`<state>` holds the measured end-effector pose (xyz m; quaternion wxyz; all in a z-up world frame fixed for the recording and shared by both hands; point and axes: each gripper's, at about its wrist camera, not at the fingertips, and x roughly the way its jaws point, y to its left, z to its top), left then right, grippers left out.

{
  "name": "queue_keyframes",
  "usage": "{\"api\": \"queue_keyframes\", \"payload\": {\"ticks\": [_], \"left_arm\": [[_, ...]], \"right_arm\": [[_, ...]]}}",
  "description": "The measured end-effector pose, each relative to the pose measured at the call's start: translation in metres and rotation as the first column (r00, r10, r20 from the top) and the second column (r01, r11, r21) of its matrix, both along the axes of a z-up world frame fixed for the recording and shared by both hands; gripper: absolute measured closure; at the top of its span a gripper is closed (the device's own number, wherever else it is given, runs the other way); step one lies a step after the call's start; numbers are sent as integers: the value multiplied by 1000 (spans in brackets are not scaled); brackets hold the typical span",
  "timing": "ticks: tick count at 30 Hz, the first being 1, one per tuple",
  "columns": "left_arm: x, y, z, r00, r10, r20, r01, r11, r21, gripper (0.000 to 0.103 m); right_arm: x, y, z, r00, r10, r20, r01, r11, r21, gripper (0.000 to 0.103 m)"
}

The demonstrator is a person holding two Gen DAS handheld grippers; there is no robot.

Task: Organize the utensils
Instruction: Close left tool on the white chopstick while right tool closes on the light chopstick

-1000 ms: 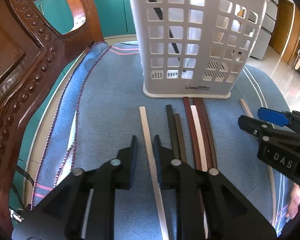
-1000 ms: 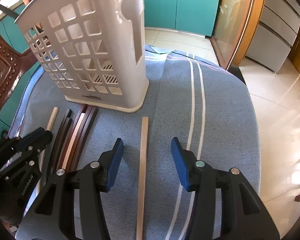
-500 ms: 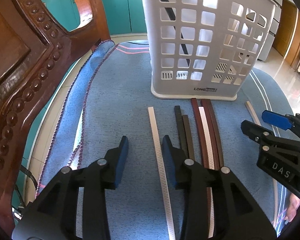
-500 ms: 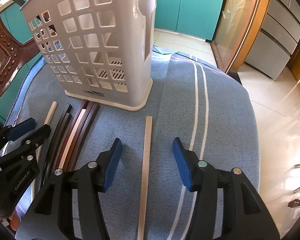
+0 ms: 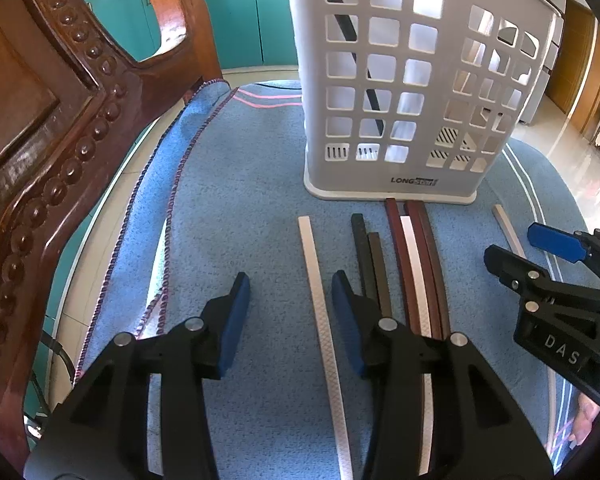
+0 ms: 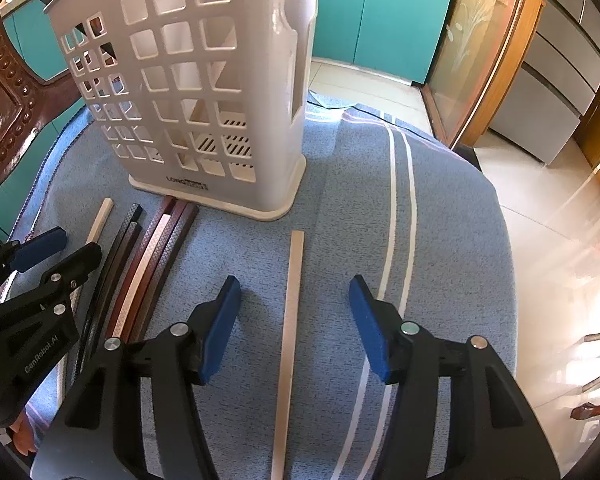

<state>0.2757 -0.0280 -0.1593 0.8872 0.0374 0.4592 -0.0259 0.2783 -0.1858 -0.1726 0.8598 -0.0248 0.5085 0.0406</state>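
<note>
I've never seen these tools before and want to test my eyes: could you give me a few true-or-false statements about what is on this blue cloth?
1. The left gripper is clamped shut on a chopstick. False: it is open, with the white chopstick lying between its fingers.
2. The right gripper is open over a single pale chopstick. True.
3. The white basket lies tipped on its side. False: it stands upright on the blue cloth.
4. A dark stick already stands inside the basket. True.
5. Several brown chopsticks lie together in front of the basket. True.
</note>
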Motion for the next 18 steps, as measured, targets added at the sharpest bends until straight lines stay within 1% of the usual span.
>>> {"api": "queue_keyframes", "payload": {"ticks": [3, 5, 7, 9, 13, 16, 17, 18], "left_arm": [[6, 5, -1, 1000, -1, -6, 1, 1000, -15, 61], [7, 10, -3, 1000, -2, -10, 2, 1000, -23, 62], [10, 17, -5, 1000, -3, -19, 2, 999, -41, 62], [13, 20, -6, 1000, -4, -26, 3, 998, -55, 63], [15, 21, -7, 1000, -9, -26, 7, 999, -52, 64], [14, 18, -6, 1000, -17, -26, 16, 999, -50, 68], [14, 16, -6, 999, -20, -26, 19, 999, -50, 71], [14, 16, -7, 999, -25, -25, 24, 998, -51, 75]], "right_arm": [[0, -3, 1, 1000, 3, -2, -3, 1000, 27, 48], [0, -4, 2, 1000, 4, 0, -4, 999, 43, 54], [1, -9, 3, 1000, 2, -1, -2, 998, 56, 62], [2, -11, 4, 1000, 3, -2, -3, 998, 57, 63], [3, -9, 4, 1000, 14, 3, -14, 999, 38, 65], [2, -7, 5, 1000, 21, 6, -21, 999, 40, 70], [0, -5, 4, 1000, 22, 6, -23, 999, 42, 71], [0, -5, 5, 1000, 25, 6, -26, 999, 48, 76]]}}
